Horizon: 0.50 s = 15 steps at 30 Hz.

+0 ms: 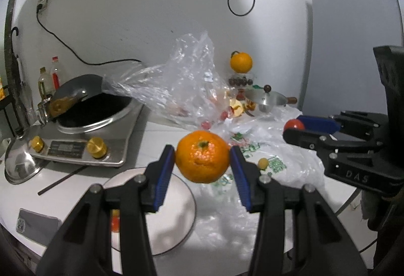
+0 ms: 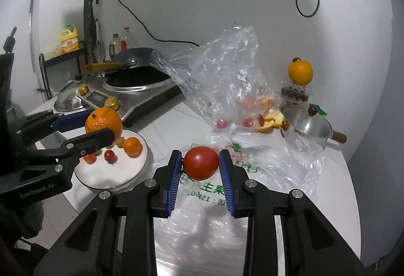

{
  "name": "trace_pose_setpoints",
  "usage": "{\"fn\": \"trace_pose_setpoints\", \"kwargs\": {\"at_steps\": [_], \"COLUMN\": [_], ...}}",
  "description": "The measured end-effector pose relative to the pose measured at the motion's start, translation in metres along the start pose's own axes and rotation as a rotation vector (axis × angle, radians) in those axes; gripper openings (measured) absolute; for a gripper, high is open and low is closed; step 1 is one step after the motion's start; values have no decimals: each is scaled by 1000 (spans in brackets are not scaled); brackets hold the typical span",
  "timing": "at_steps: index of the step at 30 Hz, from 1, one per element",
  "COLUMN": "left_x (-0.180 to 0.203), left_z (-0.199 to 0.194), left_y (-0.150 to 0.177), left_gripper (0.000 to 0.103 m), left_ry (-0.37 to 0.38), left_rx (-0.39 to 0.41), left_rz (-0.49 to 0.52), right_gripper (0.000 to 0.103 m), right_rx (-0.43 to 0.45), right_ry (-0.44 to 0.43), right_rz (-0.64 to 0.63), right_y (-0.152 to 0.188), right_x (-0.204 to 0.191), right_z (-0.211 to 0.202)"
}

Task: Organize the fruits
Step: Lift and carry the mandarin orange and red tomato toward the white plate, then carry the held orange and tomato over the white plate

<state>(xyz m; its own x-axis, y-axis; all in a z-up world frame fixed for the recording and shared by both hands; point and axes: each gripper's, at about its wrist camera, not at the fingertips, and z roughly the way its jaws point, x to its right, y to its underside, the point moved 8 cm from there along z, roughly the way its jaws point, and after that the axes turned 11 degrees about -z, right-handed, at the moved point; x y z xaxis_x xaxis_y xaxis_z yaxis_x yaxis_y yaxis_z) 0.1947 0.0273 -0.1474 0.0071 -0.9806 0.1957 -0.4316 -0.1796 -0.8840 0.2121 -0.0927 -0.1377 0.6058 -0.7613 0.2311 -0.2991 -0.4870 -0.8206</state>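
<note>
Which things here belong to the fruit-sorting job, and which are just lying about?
Part of the job:
- orange in the left gripper
- tomato in the right gripper
- white plate holding fruit
- cherry tomatoes in the clear plastic bag

Lying about:
- wok
- induction cooker
- steel saucepan
- oil bottles

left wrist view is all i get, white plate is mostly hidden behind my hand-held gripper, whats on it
Observer: The right wrist view shows the white plate already holding a small orange and a cherry tomato.
Operator: what is the right hand-held gripper carrying, i only see a red edge
Observer: A whole red tomato, clamped between the pads of the right hand-held gripper.
Operator: anything left by the bag
Observer: Orange peel lies beside the clear bag.
</note>
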Motion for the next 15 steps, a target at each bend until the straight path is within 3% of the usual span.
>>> {"fn": "trace_pose_setpoints", "kwargs": {"at_steps": [15], "left_x": [-43], "left_z": [-26], "left_y": [-4], "left_gripper": [46], "left_ry": [-36], "left_rx": [47], "left_rz": [-35], "right_gripper": [33], "right_rx": [20], "right_ry": [-29], "right_rz": [-70], "right_y": [-26], "right_x": [-44], "right_z": [3]}}
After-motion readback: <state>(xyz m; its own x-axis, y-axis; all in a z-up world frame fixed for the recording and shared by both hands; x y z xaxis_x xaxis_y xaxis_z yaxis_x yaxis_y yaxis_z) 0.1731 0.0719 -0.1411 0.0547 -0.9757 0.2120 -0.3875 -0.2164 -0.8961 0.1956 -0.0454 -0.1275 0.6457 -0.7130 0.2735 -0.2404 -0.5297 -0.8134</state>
